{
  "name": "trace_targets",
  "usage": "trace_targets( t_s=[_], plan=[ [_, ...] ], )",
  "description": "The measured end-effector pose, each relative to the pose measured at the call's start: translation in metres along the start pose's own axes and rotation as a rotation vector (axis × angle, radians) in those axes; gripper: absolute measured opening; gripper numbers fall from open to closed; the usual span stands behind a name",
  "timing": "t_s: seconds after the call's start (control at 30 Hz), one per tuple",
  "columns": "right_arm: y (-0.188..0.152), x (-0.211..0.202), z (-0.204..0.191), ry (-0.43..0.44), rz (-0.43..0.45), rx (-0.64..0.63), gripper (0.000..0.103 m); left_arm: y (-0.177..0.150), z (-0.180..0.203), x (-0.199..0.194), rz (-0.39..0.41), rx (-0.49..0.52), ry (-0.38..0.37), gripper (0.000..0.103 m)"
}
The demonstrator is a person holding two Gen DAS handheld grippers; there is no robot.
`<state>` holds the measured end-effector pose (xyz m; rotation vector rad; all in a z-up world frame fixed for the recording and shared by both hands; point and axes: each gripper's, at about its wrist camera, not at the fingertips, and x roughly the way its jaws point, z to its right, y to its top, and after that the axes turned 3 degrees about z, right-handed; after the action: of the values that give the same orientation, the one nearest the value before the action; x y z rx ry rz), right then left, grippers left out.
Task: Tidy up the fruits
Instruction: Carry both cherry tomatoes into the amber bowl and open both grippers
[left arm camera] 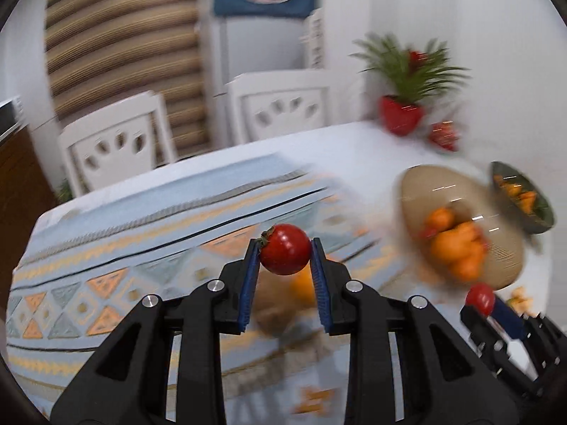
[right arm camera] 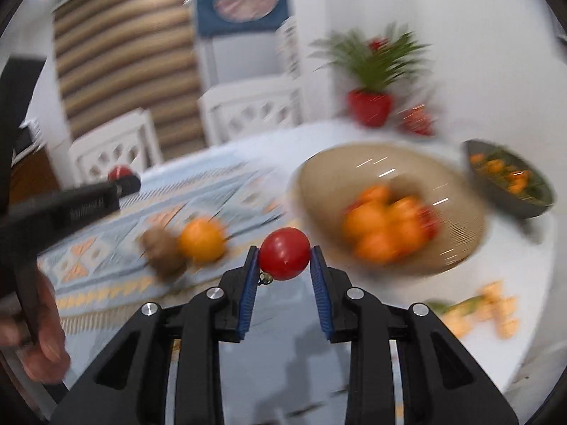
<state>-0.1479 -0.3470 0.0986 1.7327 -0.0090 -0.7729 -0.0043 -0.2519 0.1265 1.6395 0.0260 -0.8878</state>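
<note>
My left gripper [left arm camera: 285,248] is shut on a red tomato [left arm camera: 285,249] with a green stalk, held above the patterned cloth. My right gripper [right arm camera: 284,253] is shut on a second red tomato [right arm camera: 284,253], above the table's near edge. A tan bowl [right arm camera: 354,166] holds several oranges [right arm camera: 381,228] and something red; in the left wrist view the same bowl [left arm camera: 425,184] lies to the right. An orange [right arm camera: 201,239] and a brown kiwi [right arm camera: 163,251] rest on the cloth left of my right gripper. The left wrist view catches the right gripper [left arm camera: 483,299] with its tomato at the lower right.
A dark green bowl [right arm camera: 531,209] of orange pieces stands right of the tan bowl. A red pot with a plant [right arm camera: 370,106] and a red ornament [right arm camera: 416,120] stand at the back. Two white chairs [left arm camera: 117,145] line the far side. Orange pieces [right arm camera: 496,315] lie near the right edge. Both views are blurred.
</note>
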Motion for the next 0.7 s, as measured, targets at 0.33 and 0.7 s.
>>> trace_targets(
  t_s=[0.33,0.7],
  plan=[
    [0.062,-0.008,0.109,-0.116,0.057,0.121,0.029,0.031,0.138,0.009,0.016,0.099,-0.212,0.028],
    [0.062,0.066,0.153,-0.105,-0.096,0.195,0.029,0.012,0.167,0.089,-0.159,0.089,-0.266,0.028]
  ],
)
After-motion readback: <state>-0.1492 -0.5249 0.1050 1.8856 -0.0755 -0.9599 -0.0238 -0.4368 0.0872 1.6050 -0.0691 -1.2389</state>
